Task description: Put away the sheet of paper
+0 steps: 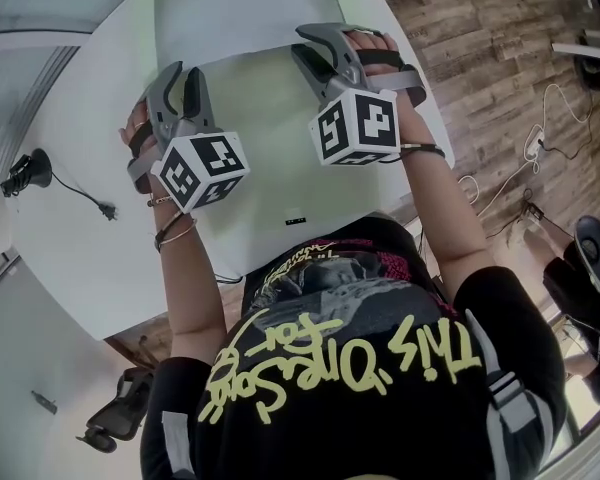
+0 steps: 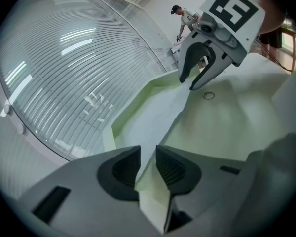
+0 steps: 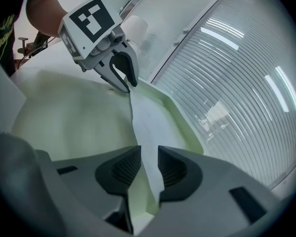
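The sheet of paper (image 1: pixel 265 148) is big and pale green. Its lifted edge is pinched in the left tool (image 2: pixel 147 168) and the right tool (image 3: pixel 149 168), and it bends between them.

Sheet of paper (image 1: pixel 265 128): thin, matt, pale green, soft creases at the bends.
Left gripper (image 2: pixel 147 169), right gripper (image 3: pixel 149 169): matt grey plastic shells; pads (image 3: pixel 171 171) dark, finely ribbed.
Marker cube (image 1: pixel 200 171) on each of the 2: matt white, black print.
Table (image 1: pixel 80 238): smooth white, faint sheen.
Floor (image 1: pixel 490 58): rough-grained wood planks.
Shirt (image 1: pixel 380 398): black cloth, yellow print.
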`<state>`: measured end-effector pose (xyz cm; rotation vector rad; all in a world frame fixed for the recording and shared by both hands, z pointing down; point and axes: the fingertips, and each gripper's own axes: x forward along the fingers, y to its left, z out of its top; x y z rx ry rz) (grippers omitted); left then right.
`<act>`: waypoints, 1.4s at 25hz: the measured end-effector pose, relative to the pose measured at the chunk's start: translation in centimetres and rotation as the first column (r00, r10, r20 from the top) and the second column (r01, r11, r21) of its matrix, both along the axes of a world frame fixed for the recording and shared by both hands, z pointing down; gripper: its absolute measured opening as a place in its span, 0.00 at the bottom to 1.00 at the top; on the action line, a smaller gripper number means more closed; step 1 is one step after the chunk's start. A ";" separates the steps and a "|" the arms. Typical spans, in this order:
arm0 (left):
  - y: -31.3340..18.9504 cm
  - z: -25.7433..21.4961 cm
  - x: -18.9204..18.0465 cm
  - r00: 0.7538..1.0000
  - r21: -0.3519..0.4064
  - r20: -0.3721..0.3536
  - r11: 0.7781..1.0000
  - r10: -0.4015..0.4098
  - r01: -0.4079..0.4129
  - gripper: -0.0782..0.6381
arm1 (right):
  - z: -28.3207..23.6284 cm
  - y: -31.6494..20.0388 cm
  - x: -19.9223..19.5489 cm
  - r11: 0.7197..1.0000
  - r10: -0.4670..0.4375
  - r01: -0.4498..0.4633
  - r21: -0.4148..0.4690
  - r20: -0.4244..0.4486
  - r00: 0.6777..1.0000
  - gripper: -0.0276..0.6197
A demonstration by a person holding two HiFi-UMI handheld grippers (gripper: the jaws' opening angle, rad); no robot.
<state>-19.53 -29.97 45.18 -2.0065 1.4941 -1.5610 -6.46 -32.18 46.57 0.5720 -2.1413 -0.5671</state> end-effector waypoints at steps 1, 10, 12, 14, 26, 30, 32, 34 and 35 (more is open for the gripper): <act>0.1 0.1 0.0 1.000 -0.002 0.000 1.000 -0.002 0.002 0.23 | 0.1 0.1 0.0 1.000 0.000 0.000 -0.002 -0.001 1.000 0.18; 1.1 -0.5 0.3 1.000 0.015 -0.023 1.000 -0.015 0.015 0.24 | -0.5 1.0 0.4 1.000 0.009 -0.009 -0.003 0.010 1.000 0.20; 1.3 -0.8 0.4 1.000 0.022 -0.025 1.000 -0.016 0.017 0.24 | -0.7 1.1 0.5 1.000 0.012 -0.012 0.004 0.014 1.000 0.20; 1.5 -0.9 0.5 0.999 0.028 -0.026 0.999 -0.018 0.018 0.24 | -0.9 1.3 0.5 1.000 0.016 -0.016 0.010 0.022 1.000 0.20; 3.3 -1.9 0.9 0.998 0.054 -0.047 0.998 -0.038 0.040 0.24 | -2.0 3.1 0.9 1.000 0.025 -0.025 0.011 0.055 0.998 0.20; 4.0 -2.1 1.1 0.997 0.059 -0.061 0.997 -0.050 0.053 0.24 | -2.1 3.8 1.1 1.000 0.023 -0.024 0.012 0.055 0.998 0.21; 4.4 -2.2 1.3 0.996 0.063 -0.067 0.996 -0.056 0.060 0.24 | -2.2 4.2 1.2 1.000 0.022 -0.023 0.010 0.060 0.998 0.21; 4.8 -2.3 1.4 0.995 0.065 -0.076 0.996 -0.061 0.066 0.24 | -2.3 4.6 1.3 1.000 0.024 -0.025 0.006 0.073 0.997 0.21; 5.0 -2.3 1.5 0.995 0.066 -0.081 0.995 -0.064 0.069 0.24 | -2.4 4.8 1.3 1.000 0.025 -0.026 0.004 0.081 0.996 0.21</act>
